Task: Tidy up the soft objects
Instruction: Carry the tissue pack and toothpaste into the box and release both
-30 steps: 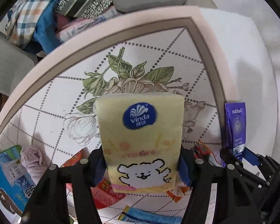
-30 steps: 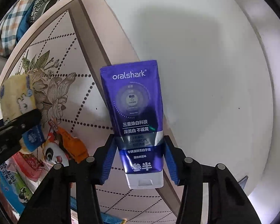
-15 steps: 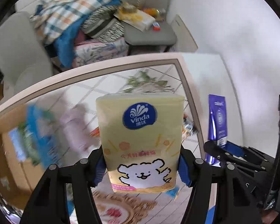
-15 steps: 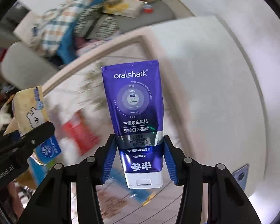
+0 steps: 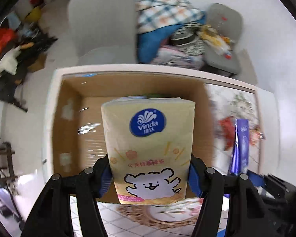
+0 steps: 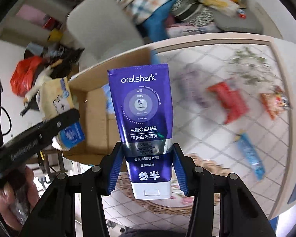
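Note:
My left gripper (image 5: 149, 174) is shut on a yellow Vinda tissue pack (image 5: 148, 148), held upright above an open cardboard box (image 5: 73, 122). My right gripper (image 6: 148, 165) is shut on a purple Oralshark toothpaste tube (image 6: 143, 110), cap end down, over the table near the box's right side (image 6: 94, 106). The tissue pack (image 6: 55, 98) and the left gripper show at the left of the right wrist view. The purple tube (image 5: 241, 144) shows at the right of the left wrist view.
On the patterned tablecloth (image 6: 207, 59) lie a red packet (image 6: 229, 102), an orange packet (image 6: 272, 104) and a blue tube (image 6: 250, 156), all blurred. A grey chair (image 5: 102, 19) and a heap of clothes (image 5: 167, 19) stand behind the table. A hand (image 6: 15, 193) shows at lower left.
Both grippers have swung left and risen with their objects. The view has gone from the floral tablecloth to the cardboard box and the chairs behind. Neither grip has altered.

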Demonstrator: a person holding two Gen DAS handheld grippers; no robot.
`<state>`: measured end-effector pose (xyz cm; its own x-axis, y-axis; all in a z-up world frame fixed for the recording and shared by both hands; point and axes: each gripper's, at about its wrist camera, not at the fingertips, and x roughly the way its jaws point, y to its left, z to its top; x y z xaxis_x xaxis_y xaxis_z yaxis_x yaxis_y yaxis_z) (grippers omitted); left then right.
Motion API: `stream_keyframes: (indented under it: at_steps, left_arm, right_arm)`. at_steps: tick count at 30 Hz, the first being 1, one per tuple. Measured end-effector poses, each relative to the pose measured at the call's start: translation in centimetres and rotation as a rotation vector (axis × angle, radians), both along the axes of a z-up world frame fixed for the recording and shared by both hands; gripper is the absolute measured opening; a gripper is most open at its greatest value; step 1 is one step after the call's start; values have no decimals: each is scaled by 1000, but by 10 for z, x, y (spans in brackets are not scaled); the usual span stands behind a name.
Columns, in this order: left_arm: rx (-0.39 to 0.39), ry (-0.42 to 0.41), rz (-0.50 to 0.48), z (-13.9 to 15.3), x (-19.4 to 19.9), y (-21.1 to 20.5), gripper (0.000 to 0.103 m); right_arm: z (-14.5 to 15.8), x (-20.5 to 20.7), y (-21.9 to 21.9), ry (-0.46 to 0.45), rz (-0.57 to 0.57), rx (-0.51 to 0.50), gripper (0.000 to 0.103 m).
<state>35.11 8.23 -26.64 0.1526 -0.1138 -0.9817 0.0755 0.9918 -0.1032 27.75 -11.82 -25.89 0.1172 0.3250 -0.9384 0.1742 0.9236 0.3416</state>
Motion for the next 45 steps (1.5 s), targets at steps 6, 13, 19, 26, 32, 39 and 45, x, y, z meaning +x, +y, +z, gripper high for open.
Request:
stream_keyframes:
  at_steps: [6,13,19,26,32,39,45]
  left_arm:
    - [51,48,33,-48,30,46,61]
    - [37,138,42,-105,64,62,61]
    - [36,191,21,-131,82,57,61]
    - [62,215,0,-132,91,54,72]
    - [52,174,-18,-109,83,57,94]
    - [64,60,-2,-59,41,71,101]
    - [48,-21,19,-15,-16,87,101]
  right_arm:
    - [-40,17,75,65,46,-63,51]
    - [-98,30,104,157,35,-115,51]
    - [-130,39,121,199,26,-99,51]
    - [-161,42,134,254,60,-105,55]
    - [-142,40,131,196,57,-134,77]
    - [-97,34,114,98,67,-234,101]
    - [-65,15,98,30,68,-277,103]
